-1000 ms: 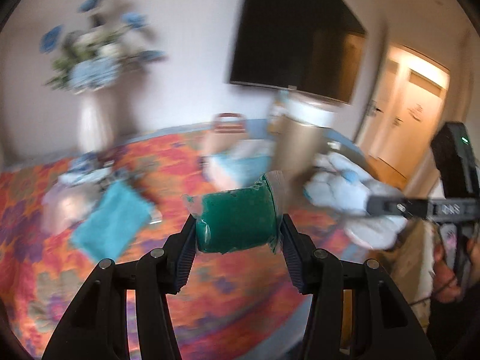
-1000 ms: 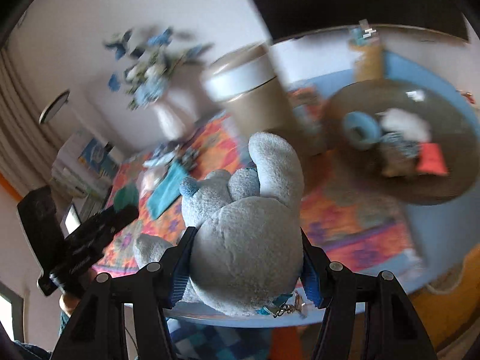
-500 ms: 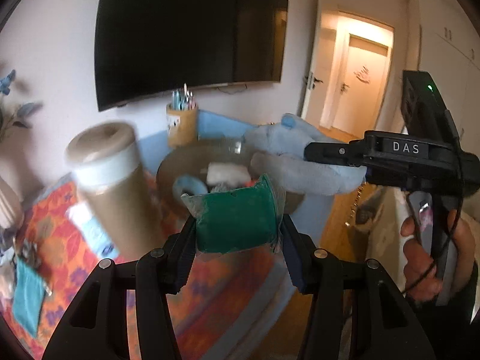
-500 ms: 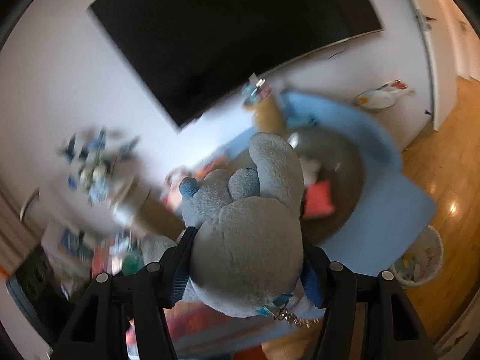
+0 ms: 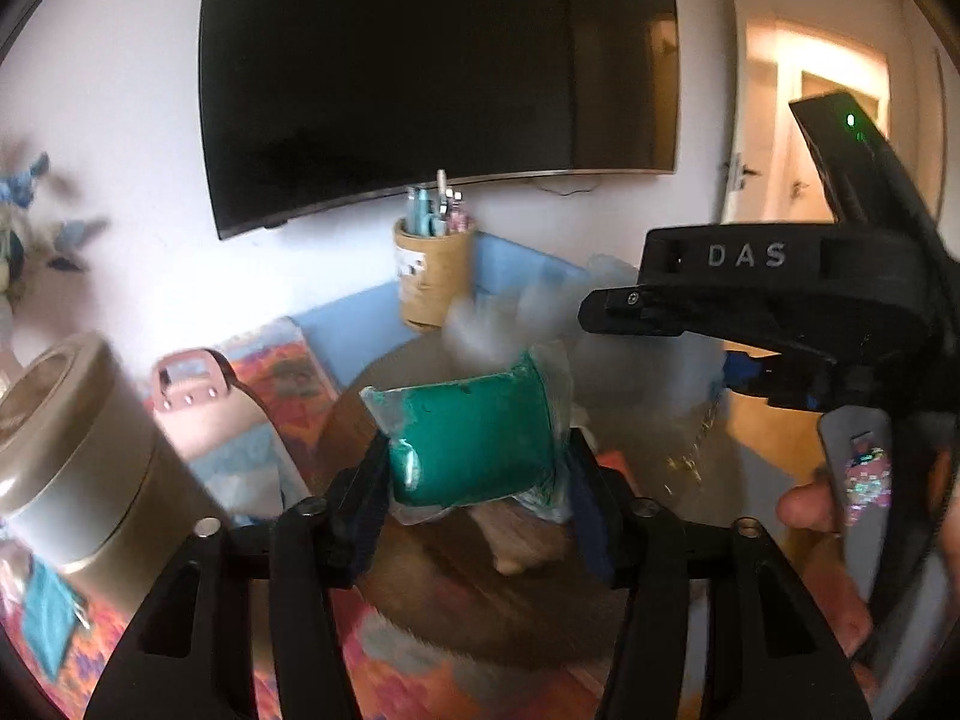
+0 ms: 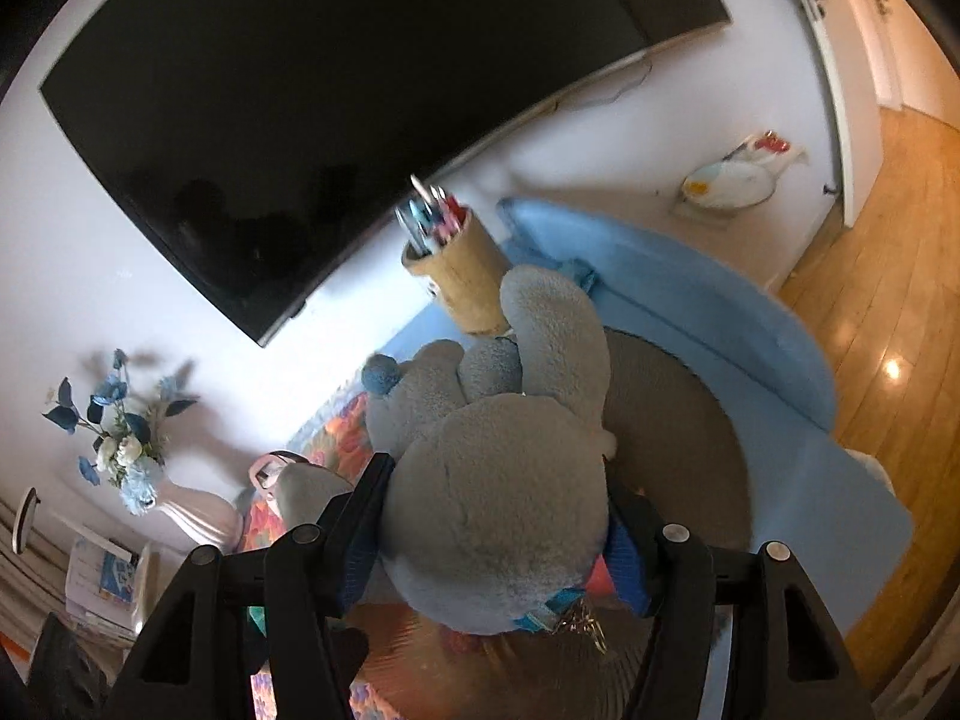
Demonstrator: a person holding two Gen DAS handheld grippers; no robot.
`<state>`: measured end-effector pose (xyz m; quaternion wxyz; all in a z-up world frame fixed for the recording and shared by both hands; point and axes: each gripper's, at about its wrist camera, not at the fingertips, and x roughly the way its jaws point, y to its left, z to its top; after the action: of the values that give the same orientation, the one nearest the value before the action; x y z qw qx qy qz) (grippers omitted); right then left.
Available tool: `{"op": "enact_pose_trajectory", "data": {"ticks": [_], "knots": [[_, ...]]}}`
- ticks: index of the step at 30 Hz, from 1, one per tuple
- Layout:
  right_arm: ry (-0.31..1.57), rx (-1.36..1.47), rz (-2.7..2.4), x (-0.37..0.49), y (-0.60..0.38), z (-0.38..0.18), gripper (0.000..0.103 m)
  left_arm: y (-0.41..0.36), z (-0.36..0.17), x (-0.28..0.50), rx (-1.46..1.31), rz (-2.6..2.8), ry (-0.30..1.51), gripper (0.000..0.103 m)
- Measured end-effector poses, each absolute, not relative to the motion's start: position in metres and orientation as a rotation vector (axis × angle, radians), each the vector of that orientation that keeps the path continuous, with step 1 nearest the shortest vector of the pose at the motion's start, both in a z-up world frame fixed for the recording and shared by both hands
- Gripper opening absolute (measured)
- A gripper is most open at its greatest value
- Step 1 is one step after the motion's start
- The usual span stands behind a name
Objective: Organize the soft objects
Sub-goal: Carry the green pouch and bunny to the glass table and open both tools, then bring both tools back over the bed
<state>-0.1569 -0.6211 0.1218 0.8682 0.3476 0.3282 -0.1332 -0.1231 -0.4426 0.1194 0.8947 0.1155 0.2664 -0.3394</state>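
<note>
My left gripper [image 5: 477, 459] holds a green packet in clear wrap [image 5: 474, 438] above the round brown tray [image 5: 510, 618]. Its jaws are opening, but the pads still lie against the packet's sides. My right gripper [image 6: 498, 498] is closed around a grey plush toy [image 6: 498, 456] with a blue collar and small chain, also over the tray [image 6: 684, 408]. Its jaws are easing open too, and the toy still fills the gap. In the left wrist view the right gripper [image 5: 606, 306] reaches in from the right, with the plush blurred below it.
A pen holder [image 6: 468, 276] stands behind the tray on a blue cloth [image 6: 720, 312]. A tall beige canister [image 5: 78, 450] and a pink bag [image 5: 198, 384] are at the left on a patterned cloth. A flower vase [image 6: 192, 510] and a wall screen [image 5: 432, 72] sit behind. A hand [image 5: 804, 504] grips the right tool.
Both views have swung from the patterned cloth to the round brown tray. Both grippers have moved over it, still carrying the green packet and the plush toy.
</note>
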Motion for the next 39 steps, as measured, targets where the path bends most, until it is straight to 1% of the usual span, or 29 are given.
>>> {"op": "enact_pose_trajectory", "data": {"ticks": [1,3,4,12,16,22,29,30,31,32,33,36,39], "knots": [[0.702,0.736,-0.261,-0.151,-0.625,0.118,0.069,-0.445,0.118,-0.121,0.25,-0.695,0.545,0.079],[0.718,0.744,-0.259,-0.15,-0.63,0.113,0.069,-0.448,0.115,-0.121,0.27,-0.693,0.535,0.09],[0.725,0.739,-0.26,-0.152,-0.631,0.111,0.069,-0.449,0.114,-0.121,0.273,-0.703,0.538,0.093],[0.686,0.754,-0.284,-0.196,-0.631,0.122,0.07,-0.438,0.117,-0.15,0.307,-0.792,0.541,0.093],[0.653,0.717,-0.268,-0.222,-0.612,0.137,0.07,-0.412,0.131,-0.176,0.293,-0.837,0.54,0.093],[0.631,0.544,-0.202,-0.256,-0.555,0.156,0.07,-0.346,0.161,-0.206,0.267,-0.833,0.507,0.093],[0.603,0.348,-0.025,-0.266,-0.47,0.177,0.07,-0.249,0.179,-0.19,0.204,-0.696,0.482,0.093],[0.603,0.32,0.006,-0.263,-0.455,0.18,0.072,-0.233,0.178,-0.184,0.192,-0.671,0.488,0.094],[0.608,0.275,0.051,-0.258,-0.434,0.183,0.079,-0.22,0.177,-0.178,0.18,-0.652,0.495,0.098],[0.613,0.233,0.082,-0.253,-0.415,0.186,0.084,-0.204,0.176,-0.17,0.162,-0.625,0.505,0.1],[0.616,0.188,0.111,-0.248,-0.395,0.186,0.094,-0.188,0.174,-0.161,0.139,-0.597,0.515,0.101],[0.635,0.092,0.222,-0.229,-0.336,0.184,0.095,-0.137,0.165,-0.132,0.073,-0.499,0.544,0.101],[0.717,0.062,0.342,-0.195,-0.277,0.161,0.095,-0.086,0.148,-0.101,0.014,-0.372,0.587,0.101]]}}
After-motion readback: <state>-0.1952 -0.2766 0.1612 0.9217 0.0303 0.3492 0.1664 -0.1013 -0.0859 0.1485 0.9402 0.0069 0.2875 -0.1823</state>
